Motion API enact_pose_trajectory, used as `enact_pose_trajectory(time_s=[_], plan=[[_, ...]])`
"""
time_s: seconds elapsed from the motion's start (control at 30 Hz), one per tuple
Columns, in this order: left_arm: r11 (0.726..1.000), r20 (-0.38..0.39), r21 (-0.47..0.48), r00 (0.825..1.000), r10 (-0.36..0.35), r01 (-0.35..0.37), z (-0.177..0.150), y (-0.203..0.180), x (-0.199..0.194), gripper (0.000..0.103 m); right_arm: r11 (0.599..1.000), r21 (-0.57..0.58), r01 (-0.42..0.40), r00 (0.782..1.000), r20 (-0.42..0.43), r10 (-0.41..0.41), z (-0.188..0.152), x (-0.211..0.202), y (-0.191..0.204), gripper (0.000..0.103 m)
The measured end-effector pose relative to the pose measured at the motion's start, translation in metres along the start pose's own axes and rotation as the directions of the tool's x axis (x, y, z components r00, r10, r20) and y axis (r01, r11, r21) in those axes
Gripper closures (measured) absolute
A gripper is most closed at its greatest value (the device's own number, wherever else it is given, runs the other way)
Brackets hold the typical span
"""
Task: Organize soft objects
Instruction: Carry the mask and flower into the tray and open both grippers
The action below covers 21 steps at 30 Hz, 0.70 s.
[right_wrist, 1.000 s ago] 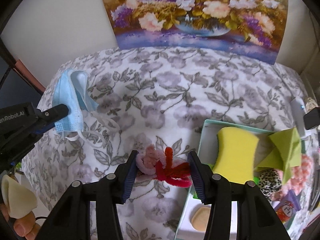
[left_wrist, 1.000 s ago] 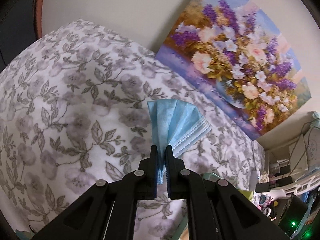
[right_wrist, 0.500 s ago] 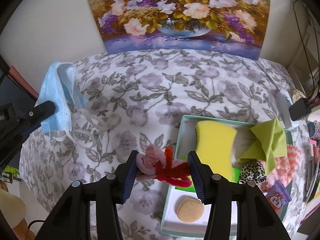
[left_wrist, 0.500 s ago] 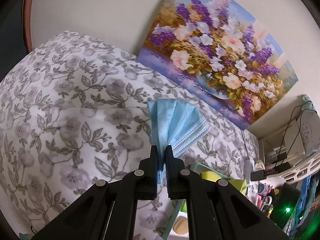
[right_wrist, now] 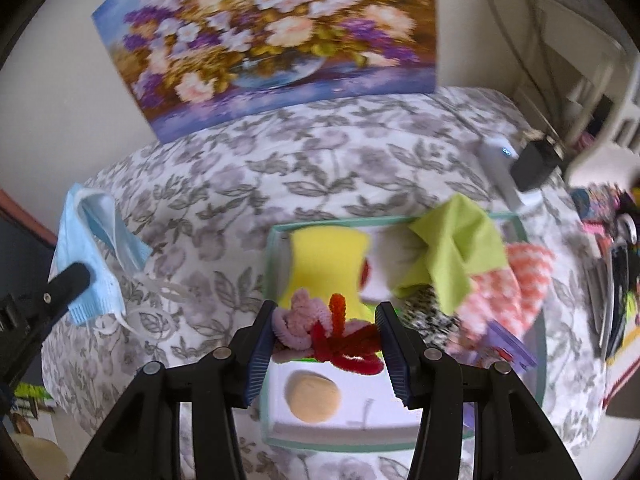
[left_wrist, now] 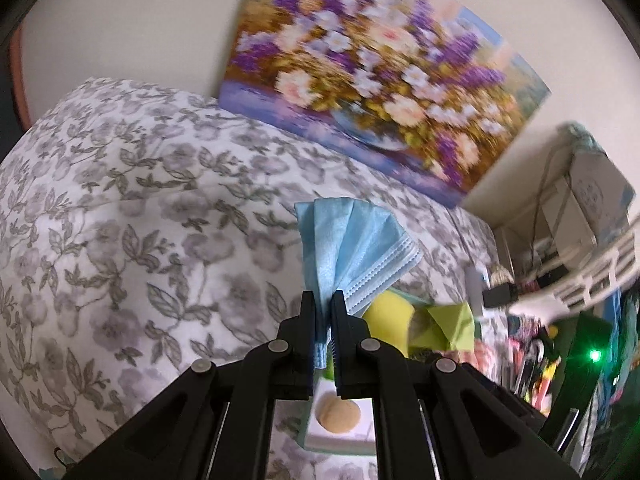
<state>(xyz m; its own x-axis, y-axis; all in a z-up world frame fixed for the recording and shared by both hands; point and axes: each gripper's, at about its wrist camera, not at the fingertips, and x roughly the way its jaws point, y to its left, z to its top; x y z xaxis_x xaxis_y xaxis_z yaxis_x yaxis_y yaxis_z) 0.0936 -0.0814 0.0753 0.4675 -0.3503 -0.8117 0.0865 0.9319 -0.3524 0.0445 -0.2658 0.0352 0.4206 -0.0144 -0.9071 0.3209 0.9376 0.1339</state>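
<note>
The left gripper is clamped tight on a blue pleated face mask, its jaws all but meeting with only the fabric between them. The mask is pinched near one short end and fans upward and to the right from the fingertips, its long axis running away from the gripper, the stitched edge on the right. In the right wrist view the same mask hangs off the left gripper's finger at the left edge, folded, with its white ear loops trailing down toward the flowered bedspread.

The right gripper stands about half open, its pads pressing from both sides on a tangle of pink and red pipe cleaners. The bundle lies crosswise between the jaws, one orange-red end poking upward.

Beneath both grippers sits a teal-rimmed tray on the bedspread. In it are a yellow sponge, a lime-green cloth, an orange-and-white checked fabric, a black-and-white spotted piece and a white block carrying a tan round pad. A flower painting leans against the wall behind the bed.
</note>
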Motion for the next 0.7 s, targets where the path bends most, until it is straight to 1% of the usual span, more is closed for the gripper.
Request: enact_pose_trajectory(time_s=[0.07,0.13,0.33,0.43,0.6,0.7], plan=[[0.999,-0.017,0.028,0.999,-0.027,0.028,-0.007,-0.012,0.000,0.096,1.000,0.023,0.017,1.000,0.002,-0.017,-0.005,-0.004,-0.013,0.050],[0.998,-0.024,0.057,0.999,-0.039,0.040,-0.014,-0.023,-0.001,0.096,0.998,0.042,0.036,0.999,0.004,-0.036,-0.011,-0.009,-0.025,0.050],[0.989,-0.047,0.139,0.998,-0.052,0.058,-0.042,-0.049,-0.003,0.096,0.994,0.080,0.078,0.996,0.043,-0.082,-0.023,-0.031,-0.053,0.050],[0.984,-0.060,0.171,0.997,-0.044,0.054,-0.053,-0.058,0.000,0.096,0.991,0.101,0.084,0.994,0.061,-0.090,-0.027,-0.039,-0.064,0.050],[0.978,-0.105,0.200,0.994,-0.039,0.060,-0.068,-0.065,0.009,0.096,0.988,0.123,0.090,0.993,0.066,-0.099,-0.039,-0.046,-0.074,0.050],[0.978,-0.146,0.197,0.989,-0.038,0.067,-0.072,-0.065,0.020,0.096,0.988,0.124,0.094,0.994,0.048,-0.101,-0.045,-0.041,-0.078,0.050]])
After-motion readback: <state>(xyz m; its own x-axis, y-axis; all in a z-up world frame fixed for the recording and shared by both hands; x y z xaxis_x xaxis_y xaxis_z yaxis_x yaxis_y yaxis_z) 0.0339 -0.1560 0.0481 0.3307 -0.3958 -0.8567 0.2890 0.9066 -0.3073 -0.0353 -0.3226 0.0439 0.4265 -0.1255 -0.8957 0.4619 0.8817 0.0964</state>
